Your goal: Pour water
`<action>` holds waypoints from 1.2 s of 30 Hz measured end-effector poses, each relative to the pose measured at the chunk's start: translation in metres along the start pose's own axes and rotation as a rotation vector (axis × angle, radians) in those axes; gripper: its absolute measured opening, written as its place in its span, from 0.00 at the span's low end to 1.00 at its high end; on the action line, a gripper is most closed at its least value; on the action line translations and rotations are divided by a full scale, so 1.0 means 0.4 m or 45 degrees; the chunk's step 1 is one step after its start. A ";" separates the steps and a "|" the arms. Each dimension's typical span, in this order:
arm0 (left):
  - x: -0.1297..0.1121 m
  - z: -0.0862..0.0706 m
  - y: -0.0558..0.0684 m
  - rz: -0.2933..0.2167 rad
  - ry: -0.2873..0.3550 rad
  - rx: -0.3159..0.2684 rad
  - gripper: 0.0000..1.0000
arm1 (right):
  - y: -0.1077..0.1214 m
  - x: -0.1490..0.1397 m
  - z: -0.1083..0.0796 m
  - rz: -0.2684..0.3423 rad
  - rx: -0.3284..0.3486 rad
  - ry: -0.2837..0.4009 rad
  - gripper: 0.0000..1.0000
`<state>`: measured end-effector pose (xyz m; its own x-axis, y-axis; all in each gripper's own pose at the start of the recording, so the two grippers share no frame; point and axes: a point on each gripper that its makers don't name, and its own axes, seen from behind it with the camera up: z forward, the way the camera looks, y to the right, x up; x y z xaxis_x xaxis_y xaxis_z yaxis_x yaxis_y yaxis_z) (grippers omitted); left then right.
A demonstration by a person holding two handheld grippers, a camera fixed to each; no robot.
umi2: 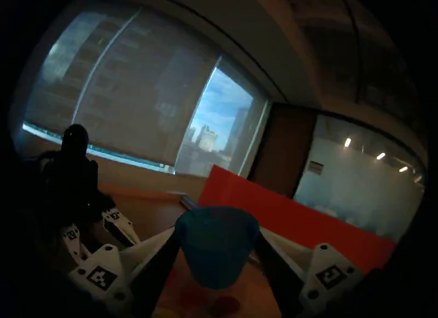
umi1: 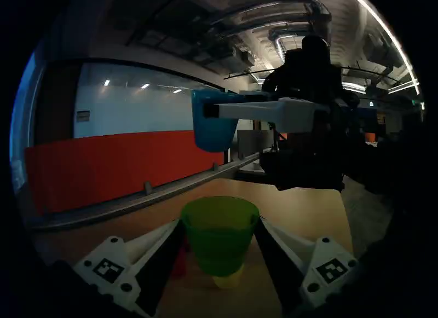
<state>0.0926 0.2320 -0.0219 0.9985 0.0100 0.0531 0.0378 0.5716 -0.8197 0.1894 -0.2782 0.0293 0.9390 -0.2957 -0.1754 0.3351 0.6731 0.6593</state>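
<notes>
In the left gripper view a green cup [umi1: 219, 247] stands upright between my left gripper's [umi1: 219, 230] two fingers, which press on both its sides. Above and beyond it hangs a blue cup [umi1: 212, 133], upright, with a white finger [umi1: 263, 111] of the right gripper lying across it. In the right gripper view the same blue cup [umi2: 216, 252] sits between my right gripper's [umi2: 216, 236] fingers, clamped on both sides. The left gripper's marked fingers [umi2: 121, 225] show low at the left. Whether either cup holds water is hidden.
A wooden table [umi1: 306, 208] lies below both cups. A small yellow object [umi1: 230, 279] and a red one [umi1: 179, 263] sit under the green cup, and red pieces [umi2: 224, 305] show under the blue one. An orange wall panel [umi1: 109, 165] and window blinds [umi2: 126, 99] lie beyond.
</notes>
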 end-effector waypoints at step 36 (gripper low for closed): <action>-0.032 -0.026 -0.062 0.015 -0.071 0.073 0.86 | 0.083 -0.129 -0.103 0.260 -0.027 -0.064 0.90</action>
<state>0.0791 0.2090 -0.0081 0.9952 0.0614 0.0767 0.0225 0.6174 -0.7863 0.1551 -0.2126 0.0300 0.9827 -0.1850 -0.0023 0.1402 0.7364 0.6618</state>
